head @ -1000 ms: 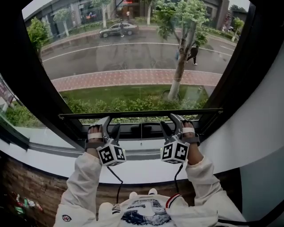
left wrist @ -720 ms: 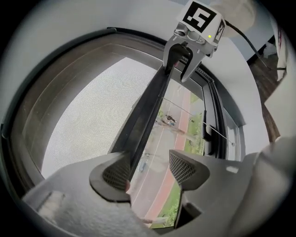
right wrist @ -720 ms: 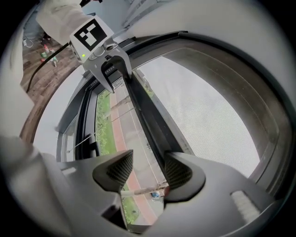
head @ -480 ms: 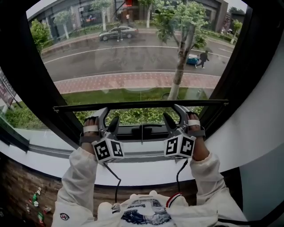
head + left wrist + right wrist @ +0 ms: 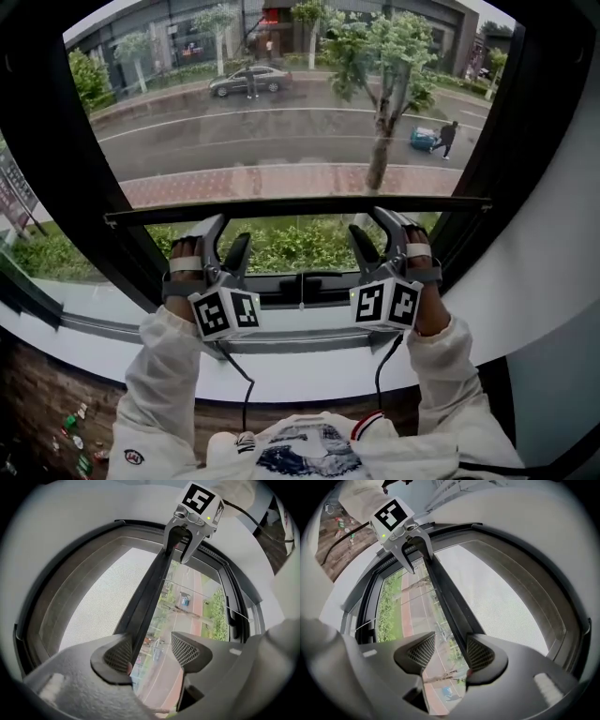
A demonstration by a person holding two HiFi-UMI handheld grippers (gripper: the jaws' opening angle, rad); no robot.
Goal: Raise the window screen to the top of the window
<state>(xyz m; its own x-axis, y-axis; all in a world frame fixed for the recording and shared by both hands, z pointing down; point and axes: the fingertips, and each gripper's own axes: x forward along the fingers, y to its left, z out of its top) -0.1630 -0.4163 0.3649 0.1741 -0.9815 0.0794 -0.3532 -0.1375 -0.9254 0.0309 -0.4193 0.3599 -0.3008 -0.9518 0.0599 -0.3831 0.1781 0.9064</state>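
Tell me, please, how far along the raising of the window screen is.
Done: the screen's bottom bar is clear of the lower frame, with open window below it. In hand: the left gripper and right gripper straddle the bar, fingers apart, one finger of each against it. To do: a wide stretch of mesh lies above the bar, so most of the way to the top remains.

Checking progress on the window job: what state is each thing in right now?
window screen: partly raised, short of the top.
bottom bar: level, running between both grippers' jaws.
left gripper: jaws apart, bar against one jaw.
right gripper: jaws apart, bar against one jaw.
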